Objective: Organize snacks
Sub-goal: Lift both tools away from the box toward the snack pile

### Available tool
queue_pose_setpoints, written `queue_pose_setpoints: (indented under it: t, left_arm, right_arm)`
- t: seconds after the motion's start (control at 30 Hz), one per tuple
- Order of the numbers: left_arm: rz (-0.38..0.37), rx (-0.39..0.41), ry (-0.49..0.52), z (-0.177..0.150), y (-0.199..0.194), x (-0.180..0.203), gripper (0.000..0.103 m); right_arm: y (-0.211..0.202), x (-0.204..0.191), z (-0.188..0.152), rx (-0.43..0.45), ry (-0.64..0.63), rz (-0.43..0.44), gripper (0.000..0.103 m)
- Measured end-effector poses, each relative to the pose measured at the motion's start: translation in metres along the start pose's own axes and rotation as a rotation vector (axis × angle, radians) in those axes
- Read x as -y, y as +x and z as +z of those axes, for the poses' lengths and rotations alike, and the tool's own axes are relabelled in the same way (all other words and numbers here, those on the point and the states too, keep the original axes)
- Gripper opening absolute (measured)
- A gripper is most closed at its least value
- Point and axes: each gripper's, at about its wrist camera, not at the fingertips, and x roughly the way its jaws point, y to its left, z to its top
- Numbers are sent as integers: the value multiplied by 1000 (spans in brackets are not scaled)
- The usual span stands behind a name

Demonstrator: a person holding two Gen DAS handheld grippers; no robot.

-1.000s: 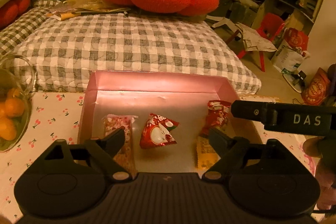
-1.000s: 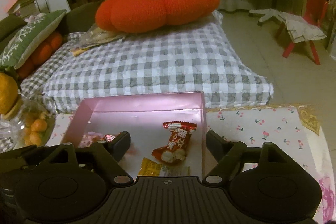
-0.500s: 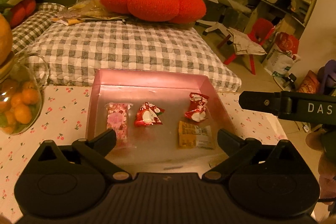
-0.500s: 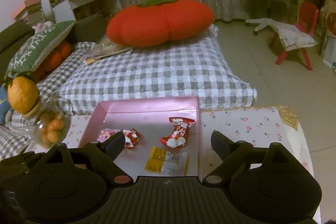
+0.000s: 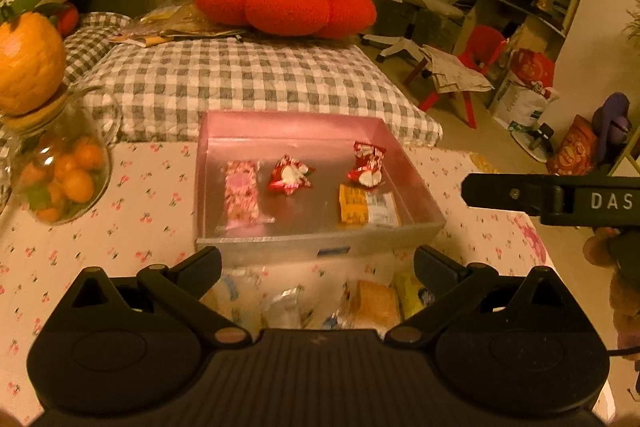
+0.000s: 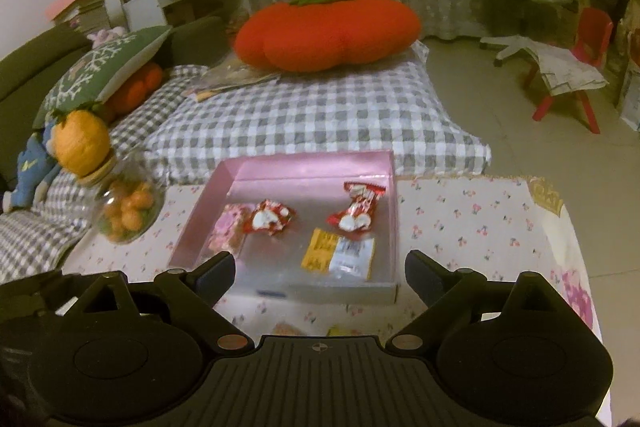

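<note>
A pink open box (image 5: 288, 119) (image 6: 308, 163) stands on the cherry-print tablecloth (image 5: 140, 211). Inside lie a pink packet (image 5: 242, 193), a red wrapper (image 5: 289, 177), a second red packet (image 5: 367, 165) and a yellow-and-white packet (image 5: 366, 207). Several loose snacks (image 5: 372, 301) (image 6: 284, 329) lie on the cloth in front of the box, partly hidden by the gripper bodies. My left gripper (image 5: 316, 259) hangs open above those loose snacks, holding nothing. My right gripper (image 6: 319, 261) is open and empty over the box's near wall.
A glass jar of small oranges (image 5: 60, 179) (image 6: 128, 211) stands left of the box. Behind the table lie a checked mattress (image 5: 240, 75) and a red tomato cushion (image 5: 284, 3). The right gripper's black body (image 5: 560, 195) juts in from the right. The table's right edge (image 6: 576, 251) is close.
Both grippers have drawn back and up from the box, so it looks smaller and farther. Their jaws have spread wider. The loose snacks in front of the box have come into view.
</note>
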Motion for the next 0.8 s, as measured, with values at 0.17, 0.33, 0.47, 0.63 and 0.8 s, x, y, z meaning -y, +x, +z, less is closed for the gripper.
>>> queue_pose_setpoints:
  t: [0.17, 0.33, 0.47, 0.63, 0.8]
  left_arm:
    - [21, -13, 15, -15, -12, -8, 103]
    - [40, -19, 9, -27, -22, -16, 103]
    - [45, -27, 6, -40, -29, -23, 103]
    - [62, -25, -7, -52, -33, -29, 103]
    - [62, -38, -1, -63, -30, -35, 103]
  right_arm:
    - [-13, -5, -21, 0, -28, -3, 97]
    - [-24, -6, -39, -1, -42, -6, 97]
    - [-31, -5, -50, 16, -60, -28, 97]
    - [-37, 1, -62, 31, -63, -36, 97]
    - [-36, 4, -72, 30, -89, -42, 97]
